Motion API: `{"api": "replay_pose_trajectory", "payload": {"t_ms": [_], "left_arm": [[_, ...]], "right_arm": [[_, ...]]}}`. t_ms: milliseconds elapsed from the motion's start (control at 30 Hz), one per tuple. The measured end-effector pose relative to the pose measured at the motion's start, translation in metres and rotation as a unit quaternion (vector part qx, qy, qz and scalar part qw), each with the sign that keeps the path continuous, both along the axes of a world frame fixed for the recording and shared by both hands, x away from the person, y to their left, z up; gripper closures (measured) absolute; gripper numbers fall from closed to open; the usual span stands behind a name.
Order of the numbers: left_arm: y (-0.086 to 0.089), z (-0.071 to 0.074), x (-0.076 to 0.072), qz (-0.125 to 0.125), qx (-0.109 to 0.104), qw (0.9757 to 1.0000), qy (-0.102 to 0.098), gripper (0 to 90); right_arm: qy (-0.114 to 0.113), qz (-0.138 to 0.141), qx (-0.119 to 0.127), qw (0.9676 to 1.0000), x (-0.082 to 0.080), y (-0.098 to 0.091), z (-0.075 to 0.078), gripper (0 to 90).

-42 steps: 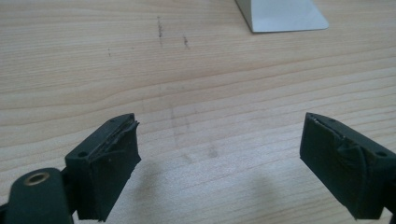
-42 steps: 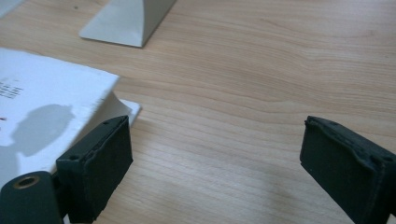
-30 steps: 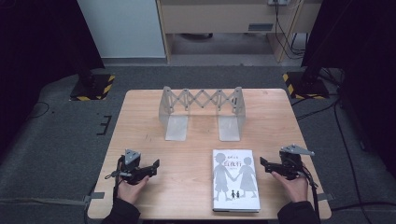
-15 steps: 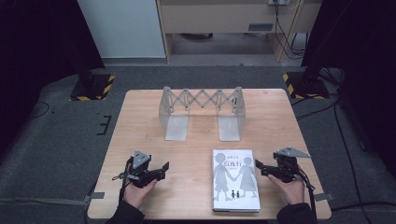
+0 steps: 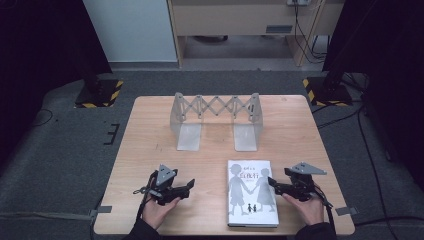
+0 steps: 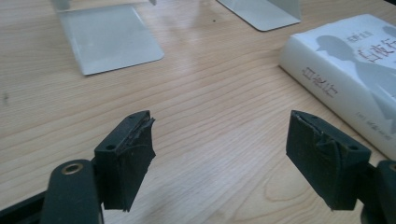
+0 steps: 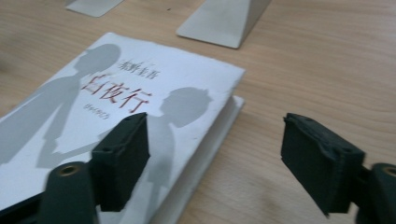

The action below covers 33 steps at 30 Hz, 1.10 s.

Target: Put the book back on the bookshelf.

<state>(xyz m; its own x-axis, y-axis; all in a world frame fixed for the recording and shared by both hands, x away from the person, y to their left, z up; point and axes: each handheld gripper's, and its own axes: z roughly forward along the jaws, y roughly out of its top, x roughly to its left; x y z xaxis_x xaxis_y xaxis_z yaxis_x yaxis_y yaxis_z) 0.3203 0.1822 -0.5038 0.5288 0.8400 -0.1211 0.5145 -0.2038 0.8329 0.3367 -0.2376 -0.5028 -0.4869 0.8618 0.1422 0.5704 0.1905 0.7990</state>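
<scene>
A white book (image 5: 252, 192) with grey silhouettes on its cover lies flat near the table's front edge, right of centre. My left gripper (image 5: 189, 187) is a short way left of it and points at its spine. Its jaws have just been closing and are open (image 6: 219, 135) with only bare wood between them; the book (image 6: 350, 65) lies ahead to the right. My right gripper (image 5: 274, 184) is at the book's right edge. Its jaws have also just been closing and are open (image 7: 215, 140), one finger over the cover (image 7: 116, 93) and the other over the table, with no pad pressing on the book.
A metal expanding book rack (image 5: 215, 107) stands at the back middle of the wooden table (image 5: 150, 150), its two flat base plates (image 5: 189, 136) (image 5: 246, 137) reaching toward me. Striped stand bases (image 5: 97, 95) (image 5: 327, 92) sit on the floor beyond the table's far corners.
My left gripper has moved right, closer to the book. My right gripper has edged left onto the book's right edge. Both pairs of jaws stand narrower than before.
</scene>
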Motion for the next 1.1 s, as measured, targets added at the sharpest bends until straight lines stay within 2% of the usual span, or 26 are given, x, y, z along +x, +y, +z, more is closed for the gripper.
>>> {"api": "replay_pose_trajectory", "payload": {"t_ms": [67,167,400,433,500,533,667,800,933,1100], "left_arm": [[-0.005,0.001,0.000,-0.004,-0.004,1.0000,0.000,22.0],[-0.013,0.001,0.000,-0.011,0.002,0.9999,0.001,20.2],[-0.033,0.000,-0.002,-0.039,0.005,0.9992,0.003,23.7],[-0.039,0.000,-0.003,-0.043,0.009,0.9990,-0.002,23.7],[-0.046,-0.002,-0.003,-0.048,0.010,0.9988,0.002,23.9],[-0.049,-0.003,-0.004,-0.050,0.011,0.9987,0.004,24.0],[-0.062,-0.005,-0.005,-0.063,0.015,0.9978,0.009,24.7],[-0.069,-0.004,-0.007,-0.065,-0.002,0.9978,0.015,25.1],[-0.079,-0.005,-0.008,-0.078,-0.004,0.9967,0.021,25.3],[-0.094,-0.007,-0.008,-0.098,-0.006,0.9948,0.028,24.3]], "right_arm": [[0.011,0.007,-0.001,0.9999,0.000,0.002,0.000,25.7],[-0.006,0.013,0.001,0.9999,0.000,0.003,-0.001,27.1],[-0.012,0.014,0.001,0.9998,0.000,0.005,-0.004,27.1],[-0.009,0.016,0.007,0.9998,-0.001,0.006,-0.004,28.1],[0.014,0.021,0.017,0.9995,0.000,0.007,-0.005,29.0],[0.019,0.024,0.023,0.9993,0.000,0.008,-0.006,29.2],[0.026,0.039,0.026,0.9986,0.000,0.011,-0.008,31.2],[0.037,0.042,0.035,0.9978,0.000,0.011,-0.009,34.0],[0.039,0.043,0.042,0.9974,0.000,0.010,-0.010,34.8],[0.051,0.042,0.065,0.9957,0.000,0.008,-0.014,33.6]]}}
